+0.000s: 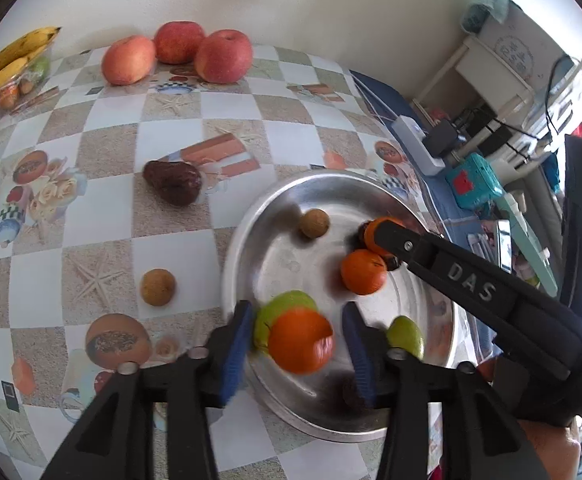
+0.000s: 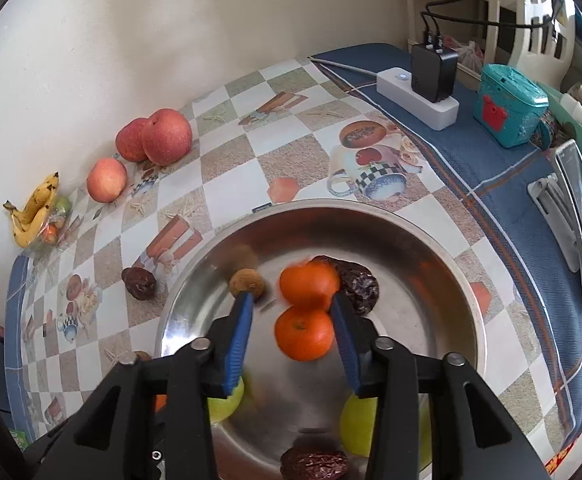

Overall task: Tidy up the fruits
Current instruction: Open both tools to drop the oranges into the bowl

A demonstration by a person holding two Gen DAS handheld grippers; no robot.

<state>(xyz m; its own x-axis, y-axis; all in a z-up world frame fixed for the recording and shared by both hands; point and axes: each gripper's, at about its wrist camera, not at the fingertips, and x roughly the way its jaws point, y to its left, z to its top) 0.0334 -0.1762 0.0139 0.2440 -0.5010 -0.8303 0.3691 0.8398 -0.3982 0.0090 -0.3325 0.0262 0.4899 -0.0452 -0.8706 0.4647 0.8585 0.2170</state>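
A steel bowl [image 1: 251, 232] [image 2: 431, 248] holds the sorted fruit. My left gripper [image 1: 297, 312] is open over its near rim, and a blurred orange [image 1: 301, 340] lies loose between its blue pads, in front of a green fruit [image 1: 287, 304]. My right gripper [image 2: 291, 298] is open above the bowl's middle. One orange [image 2: 305, 334] sits between its fingers and a second orange [image 2: 309, 282] just beyond. A longan [image 2: 246, 282], a dark date [image 2: 361, 286] and a second green fruit [image 1: 405, 338] are in the bowl too. A longan [image 1: 157, 287] and a date [image 1: 173, 182] lie on the table.
Three apples [image 1: 179, 54] stand by the wall, with bagged bananas [image 1: 7, 64] at the far left. A power strip with a charger [image 2: 423, 88], a teal box [image 2: 511, 104] and a phone stand [image 2: 579, 224] sit on the blue cloth to the right.
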